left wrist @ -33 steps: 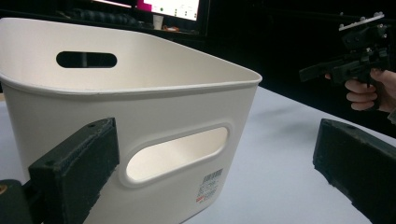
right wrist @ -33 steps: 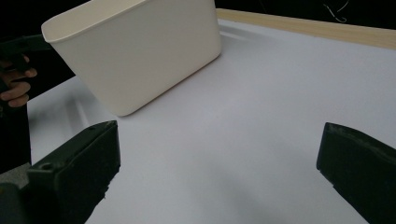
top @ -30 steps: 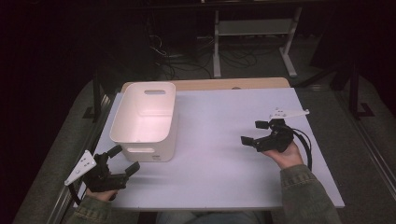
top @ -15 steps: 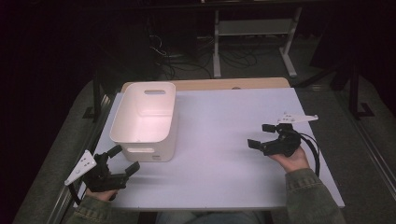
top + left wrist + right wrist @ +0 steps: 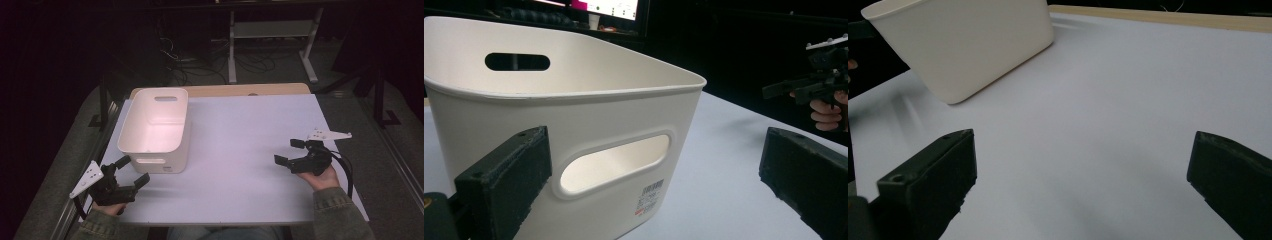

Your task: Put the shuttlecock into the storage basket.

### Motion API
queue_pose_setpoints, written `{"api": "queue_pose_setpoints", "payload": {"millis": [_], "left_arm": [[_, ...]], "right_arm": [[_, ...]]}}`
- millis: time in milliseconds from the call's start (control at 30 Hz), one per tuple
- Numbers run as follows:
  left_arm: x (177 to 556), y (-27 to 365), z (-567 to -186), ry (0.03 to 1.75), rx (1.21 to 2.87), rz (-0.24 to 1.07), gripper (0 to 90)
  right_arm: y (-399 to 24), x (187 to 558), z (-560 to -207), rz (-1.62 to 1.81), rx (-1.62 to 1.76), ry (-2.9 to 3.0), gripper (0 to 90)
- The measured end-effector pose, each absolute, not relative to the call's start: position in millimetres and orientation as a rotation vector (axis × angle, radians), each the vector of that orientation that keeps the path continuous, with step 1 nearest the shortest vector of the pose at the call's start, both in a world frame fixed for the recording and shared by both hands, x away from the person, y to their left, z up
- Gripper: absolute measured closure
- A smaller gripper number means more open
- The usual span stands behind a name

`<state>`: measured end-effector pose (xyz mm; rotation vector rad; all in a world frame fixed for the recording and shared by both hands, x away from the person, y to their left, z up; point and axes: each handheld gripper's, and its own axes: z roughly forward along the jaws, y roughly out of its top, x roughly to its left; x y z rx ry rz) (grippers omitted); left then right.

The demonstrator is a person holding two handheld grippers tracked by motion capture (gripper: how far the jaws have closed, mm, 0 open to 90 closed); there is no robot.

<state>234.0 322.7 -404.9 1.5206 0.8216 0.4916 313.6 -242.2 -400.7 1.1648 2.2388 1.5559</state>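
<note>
Carefully: left gripper (image 5: 131, 170) w/ jaws apart, close on bin (image 5: 155, 127) near wall; right gripper (image 5: 295, 152) also apart, idle.

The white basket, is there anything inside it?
In the high view the white basket looks bare inside: just its pale floor and walls. The strip of floor right behind its near wall is hidden. Both grippers are outside it.

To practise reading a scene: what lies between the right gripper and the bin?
Only bare tabletop separates the right gripper from the bin, as seen in the high view.
</note>
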Motion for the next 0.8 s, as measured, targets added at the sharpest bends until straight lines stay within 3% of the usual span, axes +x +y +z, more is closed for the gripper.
{"api": "queue_pose_setpoints", "payload": {"millis": [800], "left_arm": [[233.8, 323.0, -404.7, 0.817, 1.515, 0.485, 0.0]], "right_arm": [[-281.5, 285.2, -415.1, 1.587, 1.219, 2.067, 0.0]]}}
